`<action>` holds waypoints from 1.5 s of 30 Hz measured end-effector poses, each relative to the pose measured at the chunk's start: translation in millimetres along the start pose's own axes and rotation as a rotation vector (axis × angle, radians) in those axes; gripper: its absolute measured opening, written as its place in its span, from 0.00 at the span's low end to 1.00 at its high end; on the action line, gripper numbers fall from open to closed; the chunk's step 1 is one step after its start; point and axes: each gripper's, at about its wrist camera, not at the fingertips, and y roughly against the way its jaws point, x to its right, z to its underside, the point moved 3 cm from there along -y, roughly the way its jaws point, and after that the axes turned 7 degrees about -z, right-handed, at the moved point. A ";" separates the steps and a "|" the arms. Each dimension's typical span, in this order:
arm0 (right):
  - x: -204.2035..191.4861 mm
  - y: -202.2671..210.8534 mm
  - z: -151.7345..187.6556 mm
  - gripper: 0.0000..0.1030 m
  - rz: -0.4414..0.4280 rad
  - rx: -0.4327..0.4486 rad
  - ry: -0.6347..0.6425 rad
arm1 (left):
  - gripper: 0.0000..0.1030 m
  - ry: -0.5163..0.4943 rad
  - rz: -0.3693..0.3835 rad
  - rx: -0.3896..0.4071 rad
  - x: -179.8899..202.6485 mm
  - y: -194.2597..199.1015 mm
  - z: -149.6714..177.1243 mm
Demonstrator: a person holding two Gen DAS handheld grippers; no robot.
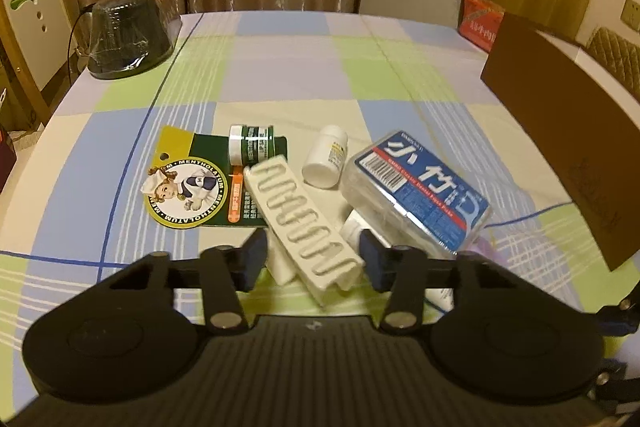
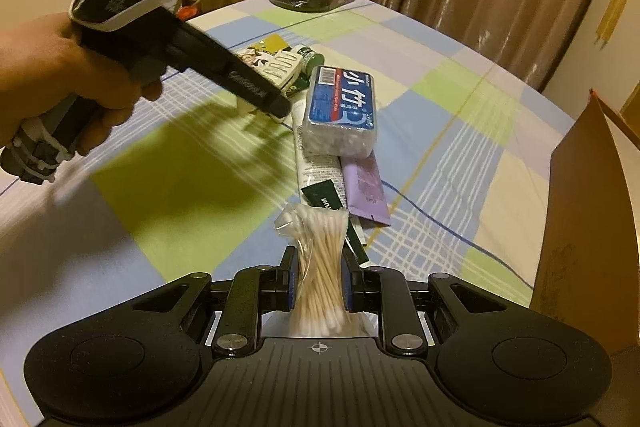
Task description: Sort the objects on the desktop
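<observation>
My left gripper (image 1: pixel 312 261) is open, its jaws on either side of the near end of a white ridged tray (image 1: pixel 300 223), not touching it. Around it lie a green Mentholatum card with a jar (image 1: pixel 250 145), a white pill bottle (image 1: pixel 325 157) and a clear box with a blue label (image 1: pixel 420 185). My right gripper (image 2: pixel 319 277) is shut on a plastic bag of cotton swabs (image 2: pixel 320 263), just above the cloth. Beyond it lie a white tube (image 2: pixel 316 163), a purple sachet (image 2: pixel 366 189), dark green packets (image 2: pixel 324 197) and the blue-label box (image 2: pixel 342 107).
A checked tablecloth (image 1: pixel 280 79) covers the table. A brown cardboard box (image 2: pixel 588 219) stands open at the right edge; it also shows in the left wrist view (image 1: pixel 560 131). A wrapped dark pot (image 1: pixel 128 35) sits at the far left corner. A red box (image 1: pixel 480 21) is far right.
</observation>
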 end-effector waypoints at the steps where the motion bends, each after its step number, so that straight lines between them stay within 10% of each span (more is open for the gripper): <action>1: 0.7 -0.3 -0.3 0.19 -0.001 0.002 -0.003 | 0.33 -0.009 0.000 -0.003 -1.3 0.4 1.4; 45: -13.5 37.8 6.6 0.19 0.075 0.057 -0.136 | 0.22 -0.128 0.004 0.017 -2.7 63.6 42.7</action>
